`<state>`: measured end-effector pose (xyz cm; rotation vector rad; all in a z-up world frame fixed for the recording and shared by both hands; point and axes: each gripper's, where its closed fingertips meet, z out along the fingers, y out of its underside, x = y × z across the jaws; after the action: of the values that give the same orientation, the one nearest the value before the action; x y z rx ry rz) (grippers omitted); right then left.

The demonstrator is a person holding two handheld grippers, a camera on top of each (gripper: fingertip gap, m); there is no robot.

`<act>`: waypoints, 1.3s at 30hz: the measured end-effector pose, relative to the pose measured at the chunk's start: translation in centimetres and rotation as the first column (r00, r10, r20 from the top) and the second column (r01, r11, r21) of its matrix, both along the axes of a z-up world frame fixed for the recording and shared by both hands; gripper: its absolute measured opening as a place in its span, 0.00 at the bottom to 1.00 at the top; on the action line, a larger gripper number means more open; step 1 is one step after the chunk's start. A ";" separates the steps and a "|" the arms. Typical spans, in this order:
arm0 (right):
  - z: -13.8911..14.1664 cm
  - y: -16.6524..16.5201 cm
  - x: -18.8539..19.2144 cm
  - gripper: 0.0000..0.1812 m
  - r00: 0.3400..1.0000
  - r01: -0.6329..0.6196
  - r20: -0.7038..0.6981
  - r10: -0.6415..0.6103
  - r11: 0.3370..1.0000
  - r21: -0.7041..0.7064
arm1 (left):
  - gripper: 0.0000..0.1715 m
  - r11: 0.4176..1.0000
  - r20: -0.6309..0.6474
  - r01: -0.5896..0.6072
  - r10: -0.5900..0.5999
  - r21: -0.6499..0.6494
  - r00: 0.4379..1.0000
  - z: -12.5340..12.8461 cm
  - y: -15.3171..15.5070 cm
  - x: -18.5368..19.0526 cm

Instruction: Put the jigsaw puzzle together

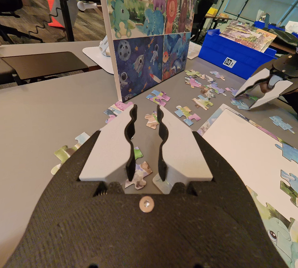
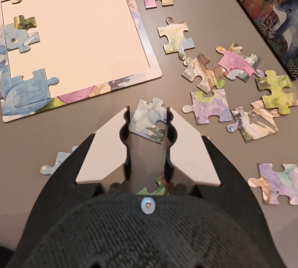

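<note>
The grey desk [image 1: 48,107] carries everything. Largest on it is the upright picture board [image 1: 145,34], standing toward the far edge and showing four cartoon scenes: dinosaurs, forest animals, space and sea life. A blue bin [image 1: 233,54] sits at the far right corner with a painted sheet lying across its top.

Next is the puzzle tray [image 2: 141,38], a pale board with a printed border. Only its left side is filled: a pale green dinosaur cluster at its far corner, a blue horned dinosaur piece [image 2: 21,36] by the left rim, and more blue pieces at its near corner. The rest of the tray is bare.

The left gripper [image 1: 146,108] hangs over the desk left of the tray, its fingers [image 1: 116,139] parted with nothing between them; a purple and brown piece [image 1: 140,174] lies on the desk beneath their base.

The right gripper [image 2: 147,109] is lowered just off the tray's near right corner. Its fingers [image 2: 104,147] stand apart on either side of a pale blue and green piece [image 2: 148,118], which lies flat; whether the pads touch its edges I cannot tell.

Loose pieces [image 2: 209,105] are scattered right of the tray, between it and the board: a pink one [image 2: 237,63], a green one [image 2: 275,89], a lilac one [image 2: 277,183] nearer the front edge.
</note>
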<state>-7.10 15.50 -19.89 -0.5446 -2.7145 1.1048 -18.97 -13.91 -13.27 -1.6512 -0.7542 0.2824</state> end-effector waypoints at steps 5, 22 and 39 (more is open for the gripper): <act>-0.6 0.7 0.0 0.29 0.999 0.026 0.027 -0.027 0.999 0.028 | 0.13 1.000 0.001 0.001 -0.001 0.000 1.000 0.0 0.0 0.0; -1.1 0.8 -0.1 0.27 0.999 0.032 0.031 -0.034 0.998 0.053 | 0.13 1.000 0.005 0.003 -0.003 0.000 1.000 -0.1 0.1 0.0; 1.3 2.1 -1.8 0.23 0.992 0.115 -0.040 -0.117 0.992 -0.049 | 0.14 1.000 0.004 0.008 -0.008 -0.003 1.000 -0.1 0.2 0.1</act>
<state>-8.86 17.64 -18.57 -0.6689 -2.5898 1.1393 -18.86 -13.69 -13.32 -1.6576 -0.7504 0.2742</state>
